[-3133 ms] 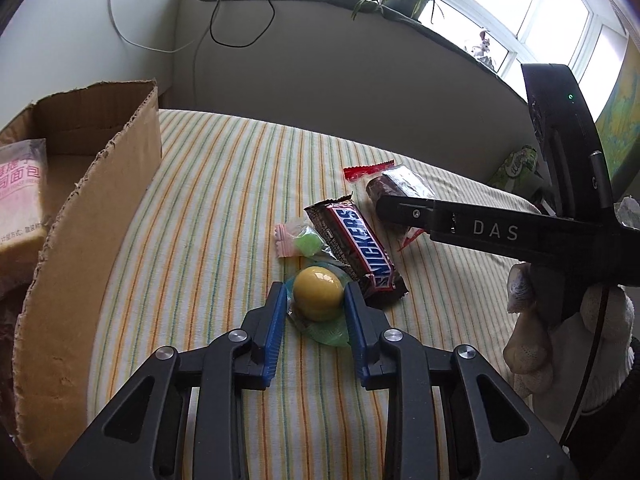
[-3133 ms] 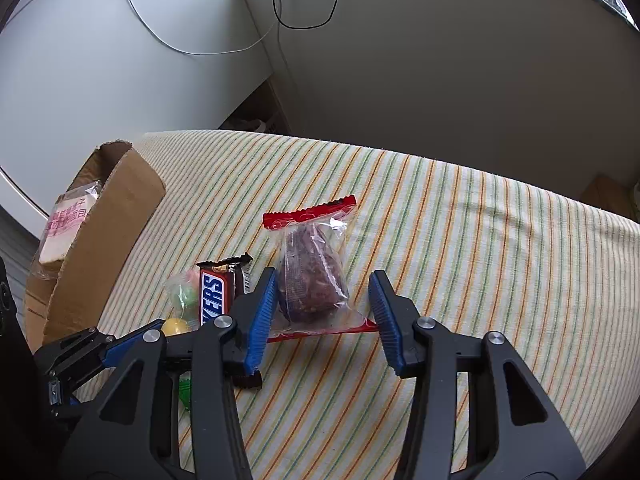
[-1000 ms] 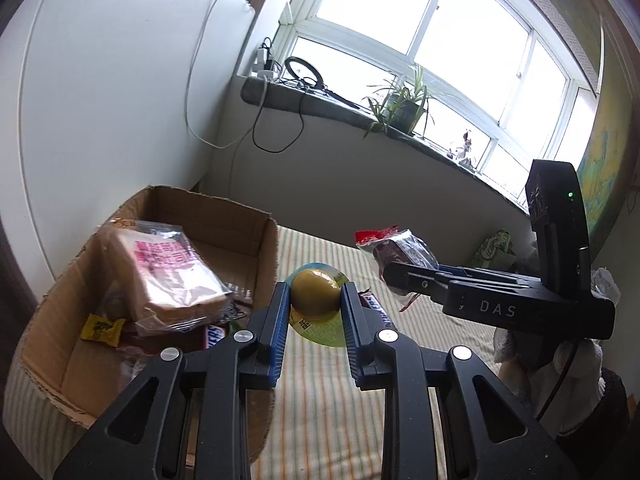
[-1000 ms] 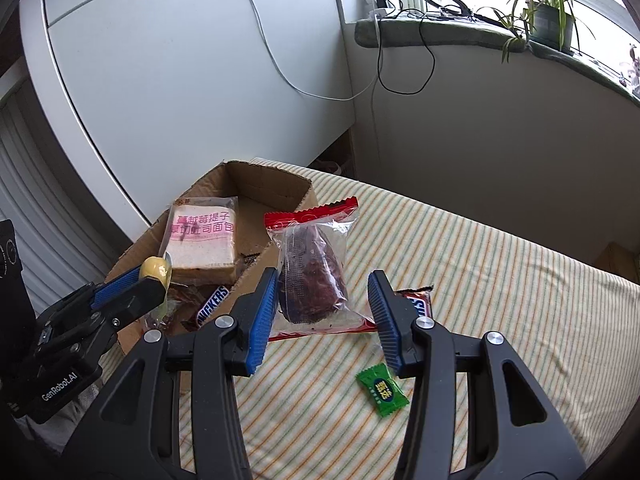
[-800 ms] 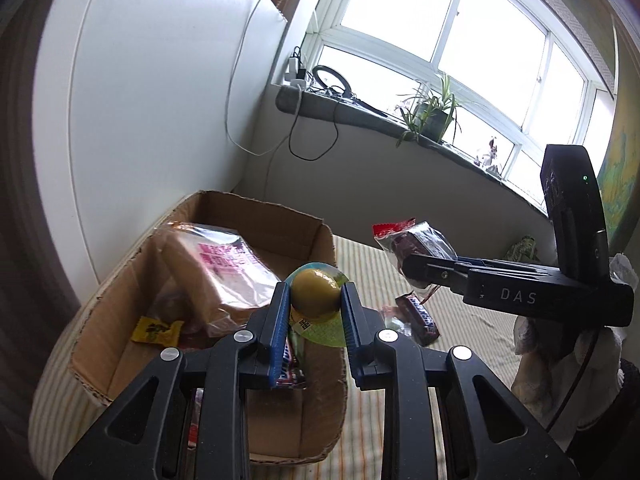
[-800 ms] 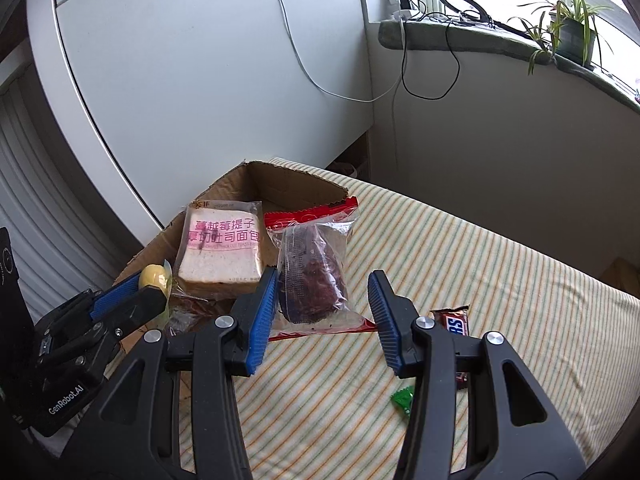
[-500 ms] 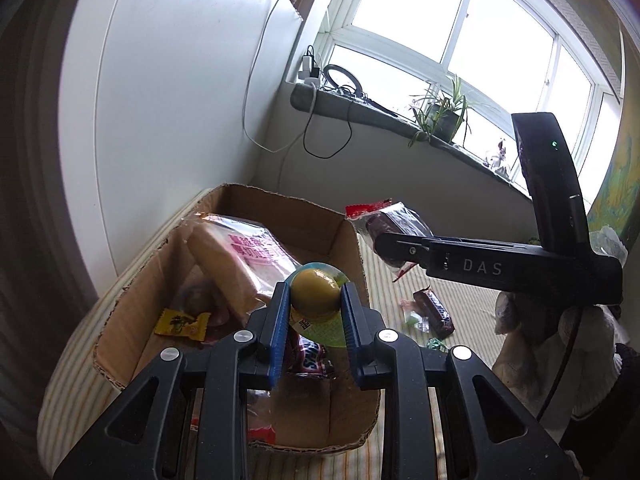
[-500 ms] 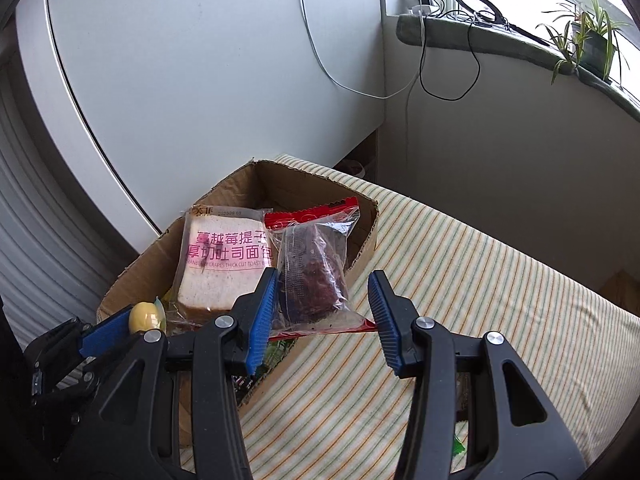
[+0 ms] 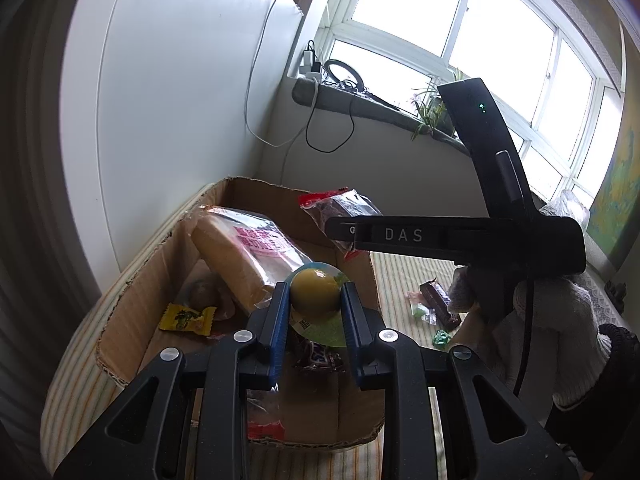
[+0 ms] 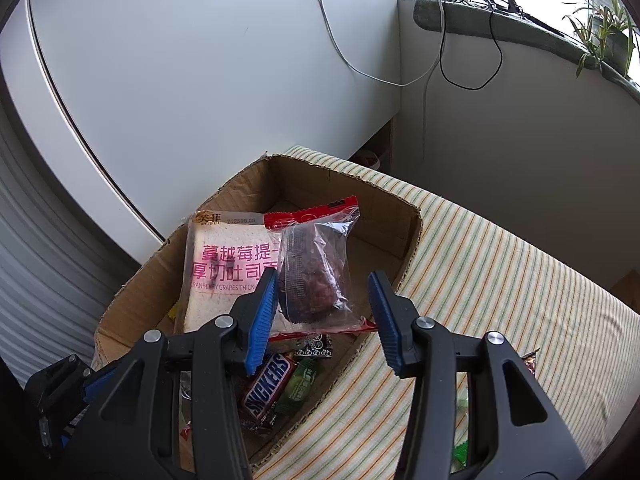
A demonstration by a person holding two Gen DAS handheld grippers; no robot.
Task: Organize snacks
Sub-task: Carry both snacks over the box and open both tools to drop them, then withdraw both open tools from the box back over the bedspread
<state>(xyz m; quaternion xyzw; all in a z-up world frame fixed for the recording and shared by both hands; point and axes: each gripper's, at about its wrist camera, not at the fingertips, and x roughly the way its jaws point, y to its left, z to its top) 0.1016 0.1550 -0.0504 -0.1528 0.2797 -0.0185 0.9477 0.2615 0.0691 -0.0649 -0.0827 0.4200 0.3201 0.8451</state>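
Striped cloth (image 10: 500,264), cardboard box (image 10: 404,216), left tongs (image 9: 315,304) gripping yellow ball (image 9: 315,294), right tongs (image 10: 322,308) seemingly pinching clear packet (image 10: 316,276)

Both held snacks now above box (image 10: 404,216)

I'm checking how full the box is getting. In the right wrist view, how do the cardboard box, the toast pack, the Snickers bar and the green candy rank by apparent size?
1. cardboard box
2. toast pack, partly hidden by the tongs
3. Snickers bar, partly hidden too
4. green candy
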